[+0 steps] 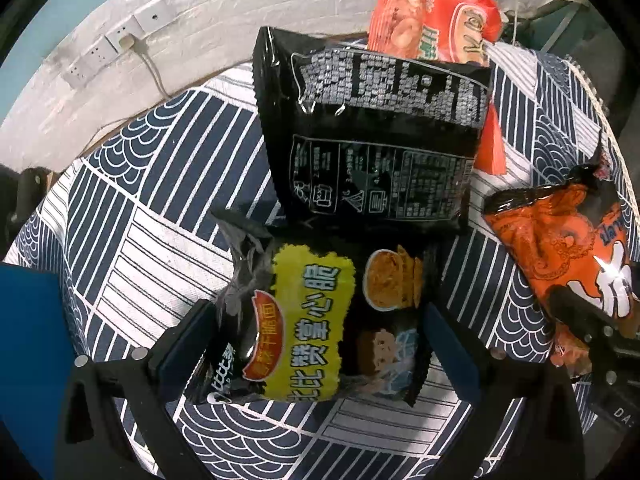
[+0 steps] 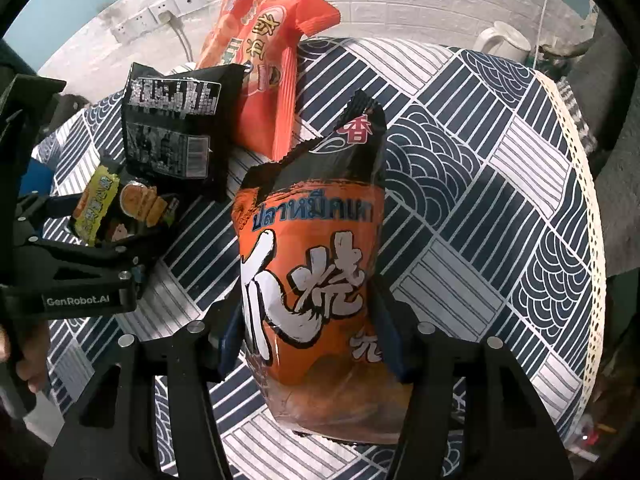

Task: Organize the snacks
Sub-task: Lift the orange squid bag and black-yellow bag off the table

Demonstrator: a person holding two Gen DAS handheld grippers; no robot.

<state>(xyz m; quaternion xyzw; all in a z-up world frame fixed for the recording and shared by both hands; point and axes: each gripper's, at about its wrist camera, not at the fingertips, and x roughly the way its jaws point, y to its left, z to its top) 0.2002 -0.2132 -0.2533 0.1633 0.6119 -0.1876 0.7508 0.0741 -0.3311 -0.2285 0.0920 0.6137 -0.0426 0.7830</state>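
Left gripper (image 1: 316, 344) clamped on yellow-labelled black snack bag (image 1: 316, 328) above patterned bench (image 1: 132, 240). Right gripper (image 2: 312, 344) closed around orange snack bag (image 2: 316, 280). Black packet (image 1: 376, 136) beside, overlapping red-orange pack (image 1: 432, 12) behind.

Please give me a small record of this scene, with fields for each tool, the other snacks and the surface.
left tool: shut on black snack packet with yellow label
right tool: shut on orange and black squid snack bag
lying free: black foil packet showing its printed back; red-orange crinkly snack bag partly under it
surface: round table with navy and white patterned cloth
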